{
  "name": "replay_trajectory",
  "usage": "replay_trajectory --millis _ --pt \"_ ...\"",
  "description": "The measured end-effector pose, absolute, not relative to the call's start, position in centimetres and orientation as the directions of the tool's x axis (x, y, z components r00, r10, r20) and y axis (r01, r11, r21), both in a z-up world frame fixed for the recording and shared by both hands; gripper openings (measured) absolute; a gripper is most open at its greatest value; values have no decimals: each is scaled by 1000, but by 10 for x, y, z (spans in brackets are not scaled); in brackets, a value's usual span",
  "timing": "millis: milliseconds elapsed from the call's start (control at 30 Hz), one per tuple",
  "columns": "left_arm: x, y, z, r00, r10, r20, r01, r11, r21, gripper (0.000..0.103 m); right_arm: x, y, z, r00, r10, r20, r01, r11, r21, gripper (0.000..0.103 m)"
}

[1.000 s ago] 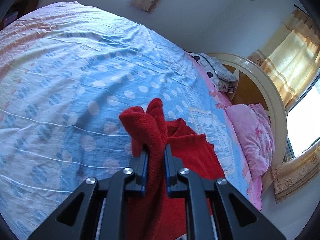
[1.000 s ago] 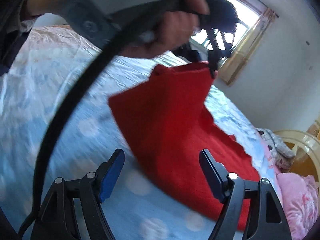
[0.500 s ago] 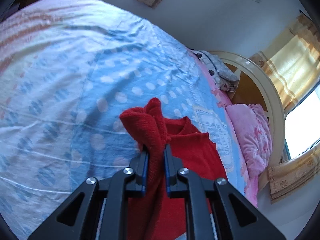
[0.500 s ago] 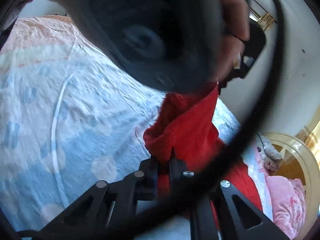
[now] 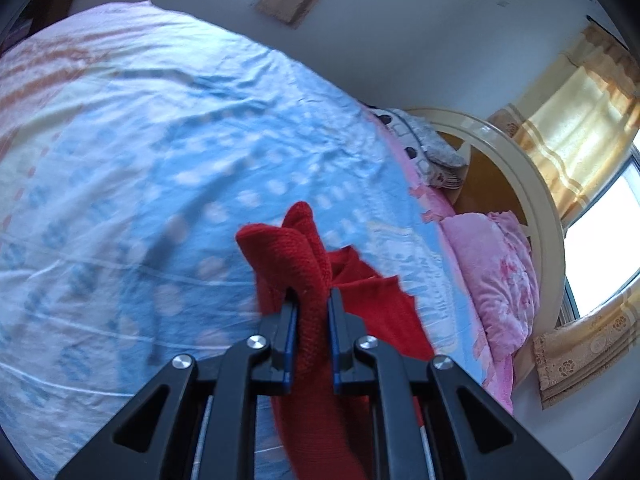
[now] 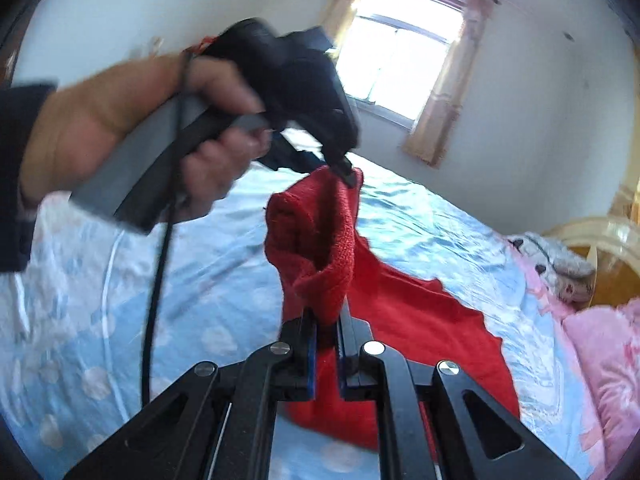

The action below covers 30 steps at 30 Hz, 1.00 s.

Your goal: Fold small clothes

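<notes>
A red knitted garment [image 5: 380, 308] hangs over the blue dotted bedsheet [image 5: 160, 160], lifted at two points. My left gripper [image 5: 313, 308] is shut on a bunched fold of it, which sticks up past the fingertips. In the right wrist view my right gripper [image 6: 326, 320] is shut on another fold of the red garment [image 6: 420, 328], whose lower part trails onto the bedsheet [image 6: 200, 280]. A hand [image 6: 132, 132] holds the left gripper [image 6: 346, 170] above, pinching the cloth's top edge.
Pink pillows [image 5: 492, 272] and a grey patterned cushion [image 5: 428, 148] lie at the bed's right end by a curved cream headboard [image 5: 532, 208]. Yellow curtains [image 5: 568, 136] and a window [image 6: 400, 60] are on the walls. A black cable [image 6: 156, 280] hangs from the hand.
My right gripper went from open in front of the garment to shut on a fold, then rose with it. The left gripper kept its grip and hardly moved.
</notes>
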State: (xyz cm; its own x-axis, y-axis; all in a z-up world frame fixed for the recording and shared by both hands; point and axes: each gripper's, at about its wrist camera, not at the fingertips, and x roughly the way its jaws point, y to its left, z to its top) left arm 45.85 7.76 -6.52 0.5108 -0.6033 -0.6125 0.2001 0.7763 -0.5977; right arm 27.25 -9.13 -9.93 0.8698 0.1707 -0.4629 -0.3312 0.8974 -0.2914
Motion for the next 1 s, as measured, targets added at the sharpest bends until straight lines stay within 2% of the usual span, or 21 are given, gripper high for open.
replay_trajectory --millis 367,733,867,933,1000 --pt "472 -10 -47 488 -647 -586 298 755 -584 14 289 -191 -87 866 159 -475 -237 965 -108 6" --pt "480 -131 -77 422 -597 -682 395 798 -454 14 300 -276 -125 792 176 -584 -115 983 140 6" --pt "473 -171 -96 417 -543 -729 442 822 -359 14 299 -297 -144 742 220 -634 -80 967 242 6" --pt "463 -184 -102 444 -487 -752 465 843 -270 24 301 -306 -157 718 248 -650 -67 954 291 6" --pt "450 -185 -103 457 -477 -750 488 840 -237 27 300 -315 -166 705 289 -648 -60 935 350 6"
